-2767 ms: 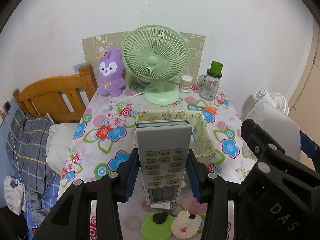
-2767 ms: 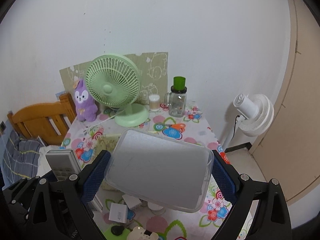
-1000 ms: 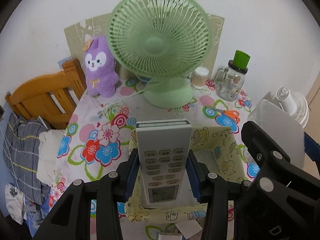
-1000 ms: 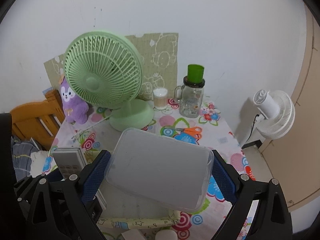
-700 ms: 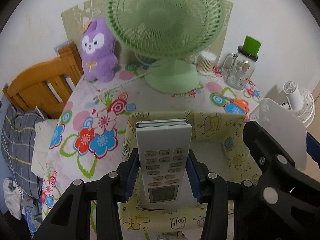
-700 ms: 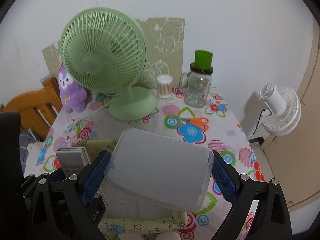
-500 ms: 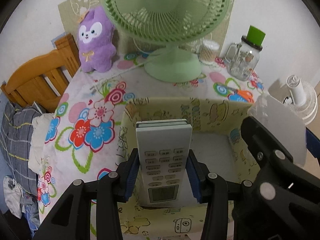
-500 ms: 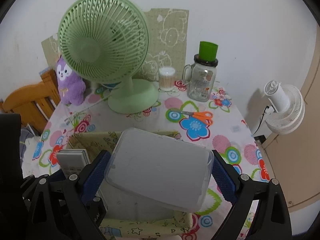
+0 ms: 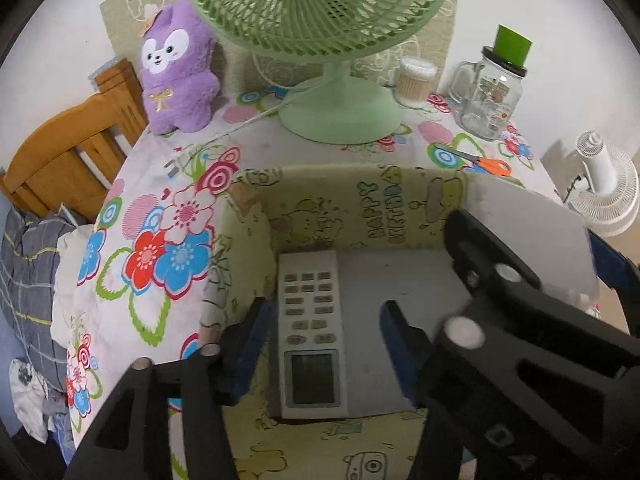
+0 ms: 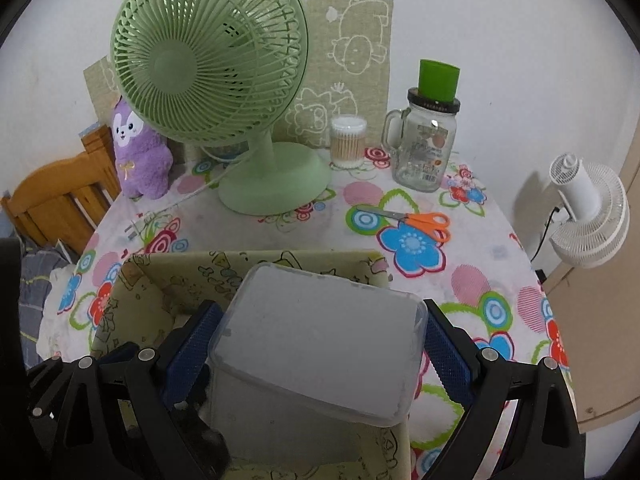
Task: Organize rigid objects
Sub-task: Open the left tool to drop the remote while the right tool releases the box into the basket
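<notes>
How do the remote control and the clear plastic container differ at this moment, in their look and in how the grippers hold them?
The remote control lies flat on the floor of the yellow box; the plastic container hangs tilted above it. The left gripper is opening, its pads off the remote; the right gripper clamps the container. The remote is narrow, opaque, with buttons; the container is wide, translucent, plain. Both are rigid and rectangular.

This is a home bedroom. A wooden bed frame [image 9: 76, 148] with rumpled bedding [image 9: 28, 272] stands beside a table under a flowered cloth [image 10: 416, 248], which carries a green desk fan [image 10: 216, 60], a purple plush toy [image 9: 176, 68] and a glass jar mug [image 10: 424, 152].
</notes>
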`<state>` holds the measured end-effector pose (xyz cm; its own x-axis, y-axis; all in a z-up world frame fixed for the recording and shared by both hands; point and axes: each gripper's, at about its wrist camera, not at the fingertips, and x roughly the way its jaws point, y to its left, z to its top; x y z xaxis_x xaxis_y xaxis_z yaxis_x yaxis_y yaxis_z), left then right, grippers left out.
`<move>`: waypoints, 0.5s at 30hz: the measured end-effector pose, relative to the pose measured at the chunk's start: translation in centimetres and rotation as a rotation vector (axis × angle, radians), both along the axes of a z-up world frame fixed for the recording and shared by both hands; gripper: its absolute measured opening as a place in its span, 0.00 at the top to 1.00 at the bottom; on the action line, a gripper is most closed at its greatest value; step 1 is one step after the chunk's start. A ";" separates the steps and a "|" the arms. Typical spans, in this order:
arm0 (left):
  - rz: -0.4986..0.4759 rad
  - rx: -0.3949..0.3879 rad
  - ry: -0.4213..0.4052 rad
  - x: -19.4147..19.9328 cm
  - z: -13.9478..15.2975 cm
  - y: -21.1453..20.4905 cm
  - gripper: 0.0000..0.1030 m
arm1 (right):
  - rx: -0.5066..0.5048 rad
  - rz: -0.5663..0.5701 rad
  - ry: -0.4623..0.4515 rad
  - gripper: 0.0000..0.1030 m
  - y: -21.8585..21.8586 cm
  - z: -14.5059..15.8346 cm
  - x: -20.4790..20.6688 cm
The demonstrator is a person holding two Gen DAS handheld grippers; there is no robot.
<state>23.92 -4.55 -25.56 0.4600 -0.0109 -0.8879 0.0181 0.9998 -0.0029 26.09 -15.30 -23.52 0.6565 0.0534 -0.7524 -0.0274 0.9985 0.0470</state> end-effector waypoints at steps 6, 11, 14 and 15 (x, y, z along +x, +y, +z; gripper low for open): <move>-0.007 0.003 -0.004 -0.2 0.4 -0.4 0.28 | 0.011 0.024 -0.025 0.04 0.2 -0.1 0.3; -0.014 0.013 -0.001 -0.4 0.7 -0.6 0.25 | 0.052 0.028 -0.002 0.01 -0.1 -0.2 0.3; -0.018 0.026 -0.008 -0.7 1.1 -0.8 0.19 | 0.059 0.024 0.001 0.00 -0.1 0.0 -0.1; -0.018 0.035 -0.014 -0.9 1.3 -0.9 0.18 | 0.056 0.023 0.002 0.00 -0.1 0.2 -0.2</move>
